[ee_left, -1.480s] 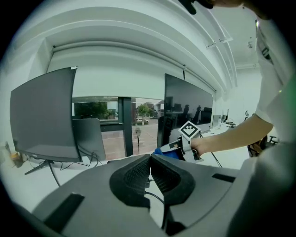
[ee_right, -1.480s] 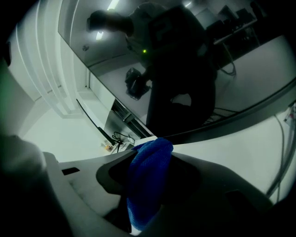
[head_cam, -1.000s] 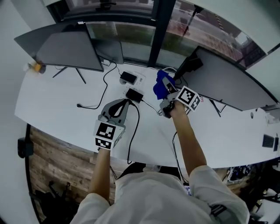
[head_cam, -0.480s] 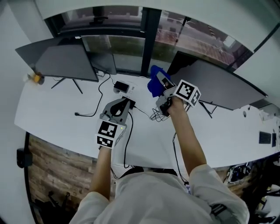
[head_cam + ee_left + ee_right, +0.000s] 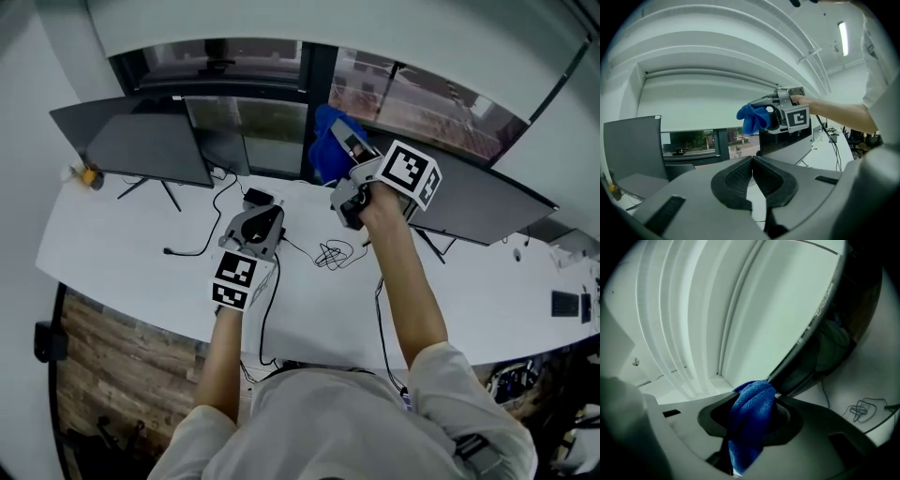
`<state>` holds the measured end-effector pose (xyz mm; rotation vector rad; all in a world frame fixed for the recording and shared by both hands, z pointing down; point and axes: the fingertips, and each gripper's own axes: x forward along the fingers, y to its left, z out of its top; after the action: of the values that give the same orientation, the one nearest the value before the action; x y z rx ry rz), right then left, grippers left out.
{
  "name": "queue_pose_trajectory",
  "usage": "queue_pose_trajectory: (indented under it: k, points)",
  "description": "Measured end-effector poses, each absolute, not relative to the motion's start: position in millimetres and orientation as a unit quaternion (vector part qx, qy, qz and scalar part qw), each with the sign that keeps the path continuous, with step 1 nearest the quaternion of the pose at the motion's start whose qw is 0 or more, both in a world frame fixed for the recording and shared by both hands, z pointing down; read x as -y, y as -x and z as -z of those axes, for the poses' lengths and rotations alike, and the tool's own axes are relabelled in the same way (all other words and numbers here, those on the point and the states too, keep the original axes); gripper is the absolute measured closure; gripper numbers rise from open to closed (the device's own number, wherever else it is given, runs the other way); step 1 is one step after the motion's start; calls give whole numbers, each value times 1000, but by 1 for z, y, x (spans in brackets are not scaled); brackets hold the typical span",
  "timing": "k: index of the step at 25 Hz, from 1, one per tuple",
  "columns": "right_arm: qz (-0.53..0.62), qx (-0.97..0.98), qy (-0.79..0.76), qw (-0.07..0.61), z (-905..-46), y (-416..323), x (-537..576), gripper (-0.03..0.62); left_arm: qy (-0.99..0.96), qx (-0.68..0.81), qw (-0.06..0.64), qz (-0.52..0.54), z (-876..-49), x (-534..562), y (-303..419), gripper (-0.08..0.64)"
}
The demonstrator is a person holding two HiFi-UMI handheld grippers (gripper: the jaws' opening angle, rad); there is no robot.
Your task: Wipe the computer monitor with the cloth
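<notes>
The blue cloth [image 5: 327, 142] is bunched between the jaws of my right gripper [image 5: 344, 142], which is shut on it and held high above the white desk [image 5: 122, 244]. The cloth [image 5: 752, 420] sits at the upper left corner of the dark right-hand monitor [image 5: 473, 202], whose edge [image 5: 820, 329] runs just past it; I cannot tell if they touch. From the left gripper view, the cloth [image 5: 752, 117] and right gripper [image 5: 765, 117] hang in front of that monitor [image 5: 785, 143]. My left gripper [image 5: 265, 214] hovers low over the desk, shut and empty [image 5: 752, 161].
A second monitor [image 5: 141, 142] stands at the left rear on thin legs. A tangle of black cable [image 5: 330, 253] lies between my arms, and a power adapter [image 5: 258, 199] sits ahead of the left gripper. A small yellow object [image 5: 86, 173] rests at the far left. Windows run behind.
My right gripper has lifted the cloth up off the desk area to the right monitor's upper left corner. The left gripper has barely moved.
</notes>
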<state>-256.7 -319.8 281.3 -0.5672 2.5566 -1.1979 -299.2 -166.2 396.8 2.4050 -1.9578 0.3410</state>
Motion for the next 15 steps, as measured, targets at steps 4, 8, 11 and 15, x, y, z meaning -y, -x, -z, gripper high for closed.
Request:
queue_pose_trajectory:
  k: [4, 8, 11, 15]
  points:
    - [388, -891, 186, 148, -245, 232, 312, 440, -771, 629, -8, -101, -379, 168, 282, 541]
    - [357, -903, 191, 145, -226, 191, 305, 439, -770, 631, -21, -91, -361, 175, 266, 541]
    - [297, -921, 226, 112, -229, 143, 305, 437, -776, 622, -33, -94, -351, 185, 240, 541]
    - [189, -942, 273, 50, -241, 73, 301, 437, -790, 603, -54, -93, -333, 201, 195, 541]
